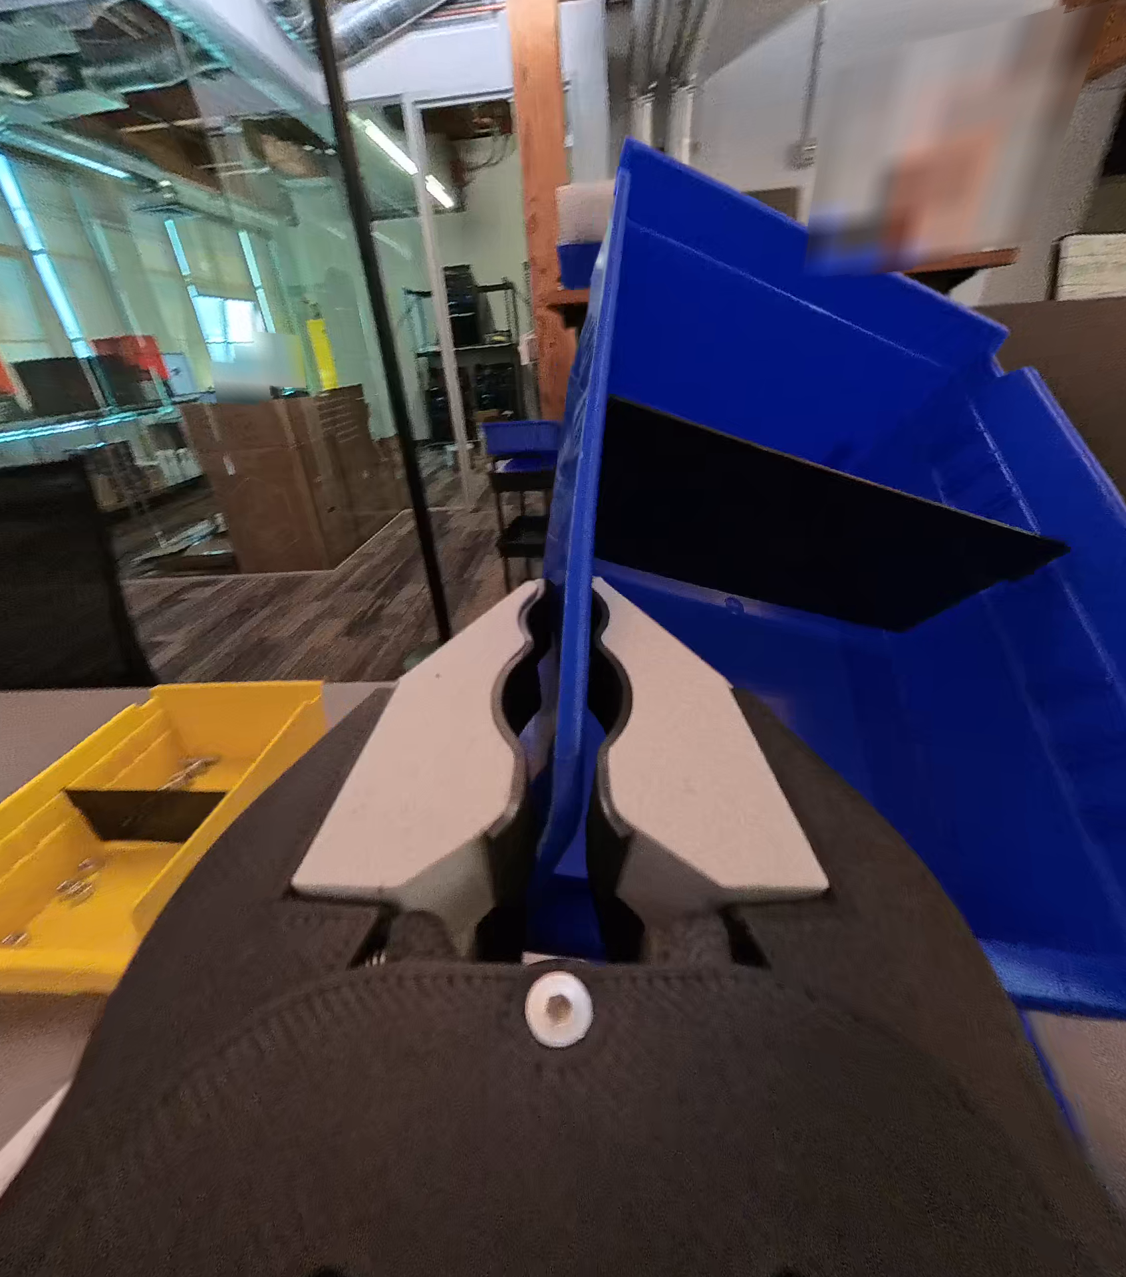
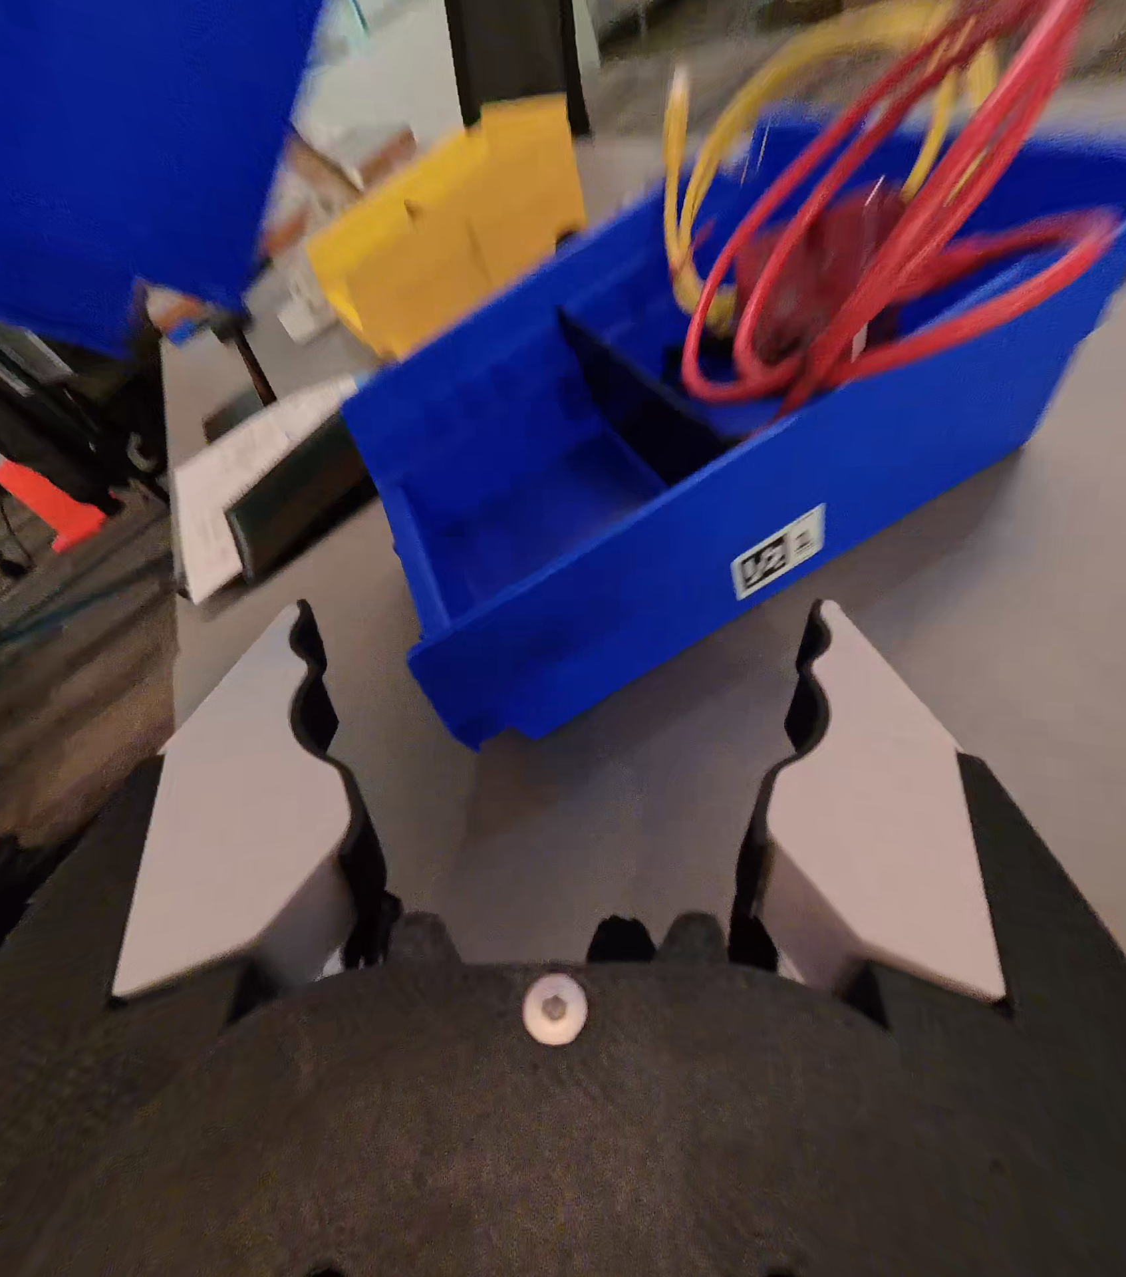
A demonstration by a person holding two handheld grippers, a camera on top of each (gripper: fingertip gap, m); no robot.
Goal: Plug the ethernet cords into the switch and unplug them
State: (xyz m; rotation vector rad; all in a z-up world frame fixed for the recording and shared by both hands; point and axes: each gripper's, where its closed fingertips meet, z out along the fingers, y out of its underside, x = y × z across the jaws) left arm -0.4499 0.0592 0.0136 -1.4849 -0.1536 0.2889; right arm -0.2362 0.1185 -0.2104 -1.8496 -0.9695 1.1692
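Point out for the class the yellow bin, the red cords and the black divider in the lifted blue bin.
yellow bin [image 1: 55,891]: left wrist view, inner floor.
red cords [image 2: 822,276]: right wrist view, looped bundle.
black divider [image 1: 788,518]: left wrist view, flat face.

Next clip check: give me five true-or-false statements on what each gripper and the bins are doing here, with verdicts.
1. The left gripper is clamped on the wall of a blue bin. True.
2. The right gripper holds a cable. False: it is open and empty.
3. Red cables and yellow cables sit in the blue bin on the table. True.
4. That bin has no divider. False: a black divider splits it.
5. The yellow bin is lifted. False: it rests on the table.
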